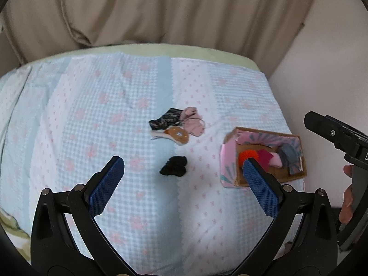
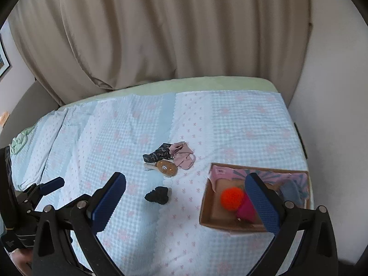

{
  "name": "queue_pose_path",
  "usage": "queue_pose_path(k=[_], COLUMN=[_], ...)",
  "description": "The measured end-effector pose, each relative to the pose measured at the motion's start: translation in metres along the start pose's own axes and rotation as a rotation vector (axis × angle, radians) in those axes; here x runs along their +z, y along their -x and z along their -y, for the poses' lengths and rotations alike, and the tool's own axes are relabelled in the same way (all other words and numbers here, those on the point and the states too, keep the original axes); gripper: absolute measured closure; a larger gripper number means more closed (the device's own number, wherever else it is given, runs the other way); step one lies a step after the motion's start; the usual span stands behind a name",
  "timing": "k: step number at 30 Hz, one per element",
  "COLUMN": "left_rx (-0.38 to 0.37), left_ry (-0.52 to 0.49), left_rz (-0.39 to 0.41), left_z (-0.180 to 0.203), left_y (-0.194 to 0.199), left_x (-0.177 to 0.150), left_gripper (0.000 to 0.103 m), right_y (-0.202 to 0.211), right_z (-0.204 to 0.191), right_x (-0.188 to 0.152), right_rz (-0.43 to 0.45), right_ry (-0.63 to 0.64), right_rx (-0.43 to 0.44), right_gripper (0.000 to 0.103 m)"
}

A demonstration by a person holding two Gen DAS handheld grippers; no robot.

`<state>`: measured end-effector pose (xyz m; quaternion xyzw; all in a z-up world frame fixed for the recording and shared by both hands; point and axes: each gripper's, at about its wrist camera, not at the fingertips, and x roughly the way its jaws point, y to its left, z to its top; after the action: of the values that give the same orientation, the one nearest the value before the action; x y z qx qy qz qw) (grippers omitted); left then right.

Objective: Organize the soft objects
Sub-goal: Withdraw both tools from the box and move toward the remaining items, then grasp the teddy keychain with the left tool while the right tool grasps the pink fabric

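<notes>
Both grippers hang above the bed (image 1: 115, 105) with their blue pads spread wide and nothing between them: the left gripper (image 1: 184, 179) and the right gripper (image 2: 186, 195) are each apart and empty. Just ahead of the left gripper, nearly centred between its fingers, lies a small black fabric bundle (image 1: 173, 166), alone on the checked bedspread; in the right view it sits ahead and slightly left of centre (image 2: 158, 195). Farther ahead is a loose cluster: a dark patterned cloth (image 1: 164, 120), a pink garment (image 1: 193, 124) touching it, and a brown round plush piece (image 1: 179, 135) just in front of both. The cardboard box (image 1: 296, 161), lined with pink paper, sits ahead and to the right of the left gripper, and close under the right gripper's right finger; it already holds an orange pompom (image 2: 231, 198), a magenta piece (image 2: 246, 211) and a grey-blue cloth (image 2: 292, 192). The black bundle looks like the natural next pick, probably for the left gripper. To do it well, come straight down with the fingers straddling the bundle, press lightly into the bedspread so the pads gather the whole wad rather than one fold, and avoid pinching the bedspread itself. Lift clear before crossing toward the box, and keep away from the right gripper waiting there.
</notes>
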<state>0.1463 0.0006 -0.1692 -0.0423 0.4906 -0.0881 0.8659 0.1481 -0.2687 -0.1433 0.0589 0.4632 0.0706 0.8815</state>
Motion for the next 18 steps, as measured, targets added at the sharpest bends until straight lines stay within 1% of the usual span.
queue_pose_path(k=[6,10,13,16,18], left_rx=[0.006,0.009,0.011,0.006,0.01], left_ry=[0.079,0.151,0.216,0.281,0.299], left_rz=[-0.066,-0.115,-0.139,-0.166,-0.18], left_z=[-0.028,-0.041,-0.049,-0.051,-0.051], left_y=[-0.059,-0.109,-0.142,-0.184,-0.206], left_x=[0.018,0.026,0.027,0.028,0.029], left_gripper=[0.0,0.0,0.0,0.001,0.001], right_y=[-0.069,-0.123,-0.163,-0.204,-0.232], right_z=[-0.002,0.002,0.004,0.009,0.012], right_x=[0.023,0.037,0.043,0.048,0.05], right_rz=[-0.082,-0.138,-0.18,-0.232,-0.276], right_ry=[0.024,0.071,0.116,0.152,0.185], right_rx=[0.036,0.052,0.078,0.111,0.121], right_gripper=[0.0,0.0,0.0,0.0,0.0])
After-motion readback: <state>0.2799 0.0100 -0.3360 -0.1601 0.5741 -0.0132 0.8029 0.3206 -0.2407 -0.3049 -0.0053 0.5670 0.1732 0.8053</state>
